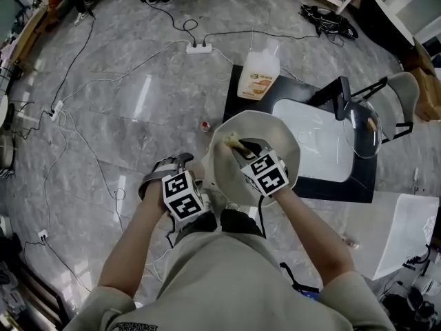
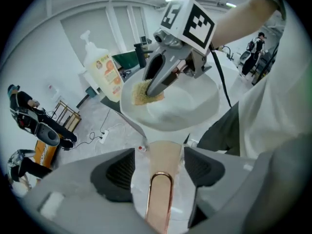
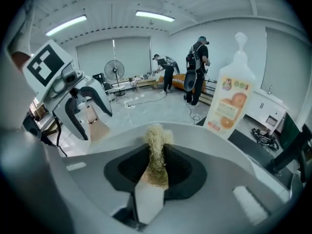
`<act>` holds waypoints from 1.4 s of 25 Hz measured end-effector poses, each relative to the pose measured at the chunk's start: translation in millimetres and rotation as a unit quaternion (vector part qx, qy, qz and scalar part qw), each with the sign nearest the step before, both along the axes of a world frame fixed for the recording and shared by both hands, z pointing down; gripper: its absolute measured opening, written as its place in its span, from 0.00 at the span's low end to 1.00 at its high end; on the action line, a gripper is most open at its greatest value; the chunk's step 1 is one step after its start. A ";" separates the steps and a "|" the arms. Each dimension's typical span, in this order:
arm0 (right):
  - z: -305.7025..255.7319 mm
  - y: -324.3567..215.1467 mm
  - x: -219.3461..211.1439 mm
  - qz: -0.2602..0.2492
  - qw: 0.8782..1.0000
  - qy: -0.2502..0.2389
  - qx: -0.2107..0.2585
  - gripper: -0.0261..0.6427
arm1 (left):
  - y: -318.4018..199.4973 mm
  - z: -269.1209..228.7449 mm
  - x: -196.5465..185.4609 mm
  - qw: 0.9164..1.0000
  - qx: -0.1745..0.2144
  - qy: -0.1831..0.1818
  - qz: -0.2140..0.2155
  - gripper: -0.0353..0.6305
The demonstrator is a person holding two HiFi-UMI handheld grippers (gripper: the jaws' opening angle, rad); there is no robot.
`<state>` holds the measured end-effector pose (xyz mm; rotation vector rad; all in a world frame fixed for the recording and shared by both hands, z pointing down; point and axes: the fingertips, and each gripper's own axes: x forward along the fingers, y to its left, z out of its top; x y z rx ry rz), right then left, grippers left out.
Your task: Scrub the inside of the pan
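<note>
**Head view:** the white pan [image 1: 281, 138] is in front of the person, near a soap bottle [image 1: 260, 74]. The right gripper [image 1: 242, 147] reaches inside the pan.

**Left gripper view:** the jaws of the left gripper [image 2: 160, 165] stand released, with the pan's handle [image 2: 163, 184] lying loose between them.

**Right gripper view:** the jaws are clenched on a fibrous scrubber [image 3: 157, 152].

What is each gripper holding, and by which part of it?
The right gripper is shut on a straw-coloured scrubber, pinching its base, its tuft poking out. The left gripper grips nothing: its jaws stand apart, the pan handle lying between them.
</note>
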<state>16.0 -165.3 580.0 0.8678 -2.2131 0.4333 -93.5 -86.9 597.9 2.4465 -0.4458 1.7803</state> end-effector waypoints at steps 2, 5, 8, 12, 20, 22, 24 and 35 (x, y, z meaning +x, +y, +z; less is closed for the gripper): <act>-19.7 -2.9 7.7 0.022 1.000 -0.015 0.016 0.19 | -1.0 -24.7 10.8 0.998 -0.001 0.061 -0.025 0.54; -56.1 -8.4 16.8 0.051 0.996 -0.049 0.047 0.19 | -6.8 -60.1 18.5 0.988 -0.002 0.142 -0.063 0.54; -99.6 -11.6 20.1 0.061 0.990 -0.086 0.091 0.19 | -16.4 -91.9 17.4 0.976 -0.006 0.196 -0.099 0.50; -155.0 -10.7 23.2 0.062 0.982 -0.110 0.144 0.19 | -28.4 -135.4 17.0 0.963 0.020 0.241 -0.117 0.48; -244.3 0.3 37.1 0.077 0.963 -0.142 0.215 0.19 | -53.2 -209.3 24.3 0.943 0.117 0.285 -0.124 0.34; -263.0 4.7 41.2 0.079 0.958 -0.150 0.232 0.19 | -56.3 -227.5 25.7 0.936 0.138 0.299 -0.128 0.32; -281.7 9.7 43.9 0.078 0.952 -0.160 0.250 0.19 | -58.4 -248.8 26.8 0.927 0.165 0.313 -0.124 0.30; -356.5 35.6 66.4 0.093 0.928 -0.197 0.301 0.19 | -62.5 -347.6 32.5 0.860 0.278 0.404 -0.139 0.16</act>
